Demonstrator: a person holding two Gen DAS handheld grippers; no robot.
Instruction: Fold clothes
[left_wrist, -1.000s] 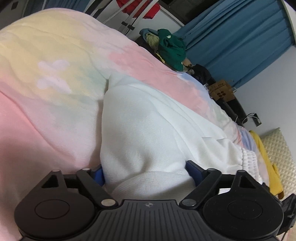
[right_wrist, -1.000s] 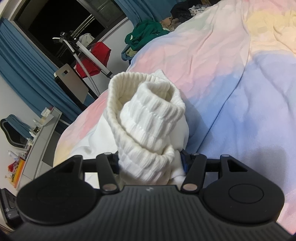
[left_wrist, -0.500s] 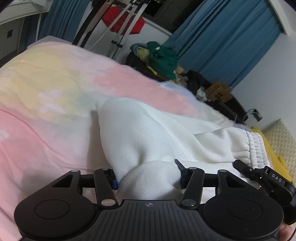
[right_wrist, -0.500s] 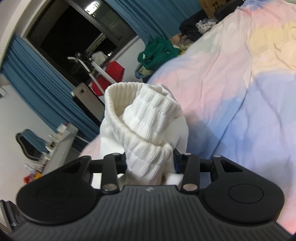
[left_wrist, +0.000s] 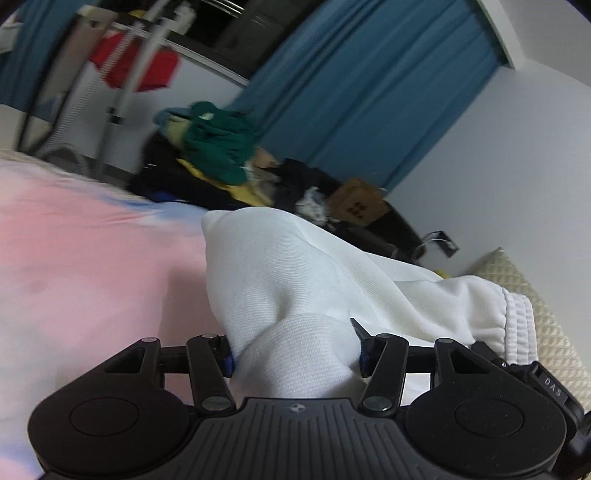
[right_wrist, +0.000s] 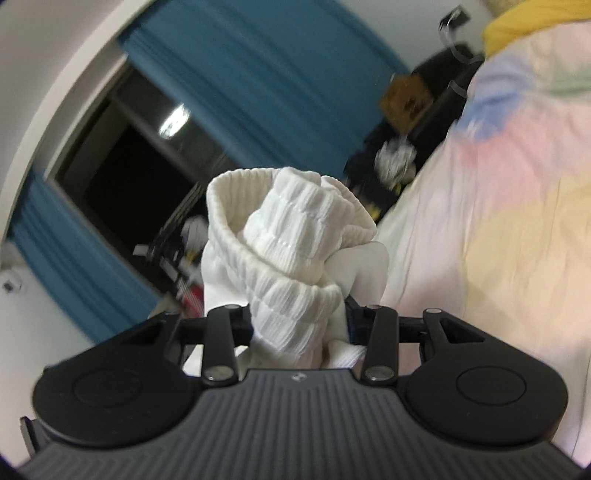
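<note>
A white sweatshirt (left_wrist: 295, 273) hangs lifted above the pastel bedspread (left_wrist: 85, 258). My left gripper (left_wrist: 295, 354) is shut on a bunched fold of its smooth fabric. Its ribbed hem (left_wrist: 517, 321) shows at the right, where the other gripper's black body (left_wrist: 546, 384) pokes in. In the right wrist view, my right gripper (right_wrist: 299, 325) is shut on the bunched ribbed hem of the white sweatshirt (right_wrist: 291, 236), which sticks up past the fingers. The rest of the garment is hidden below both grippers.
Blue curtains (left_wrist: 362, 96) and a dark window (right_wrist: 122, 173) line the far wall. A pile of green and dark clothes (left_wrist: 218, 147) and a cardboard box (left_wrist: 358, 203) sit beyond the bed. A drying rack with a red garment (left_wrist: 136, 70) stands at left. A quilted cream cushion (left_wrist: 535, 295) lies at right.
Both grippers closed on the white sweatshirt and rose, lifting it off the bedspread. Both views now tilt up toward the curtains and window, with motion blur.
</note>
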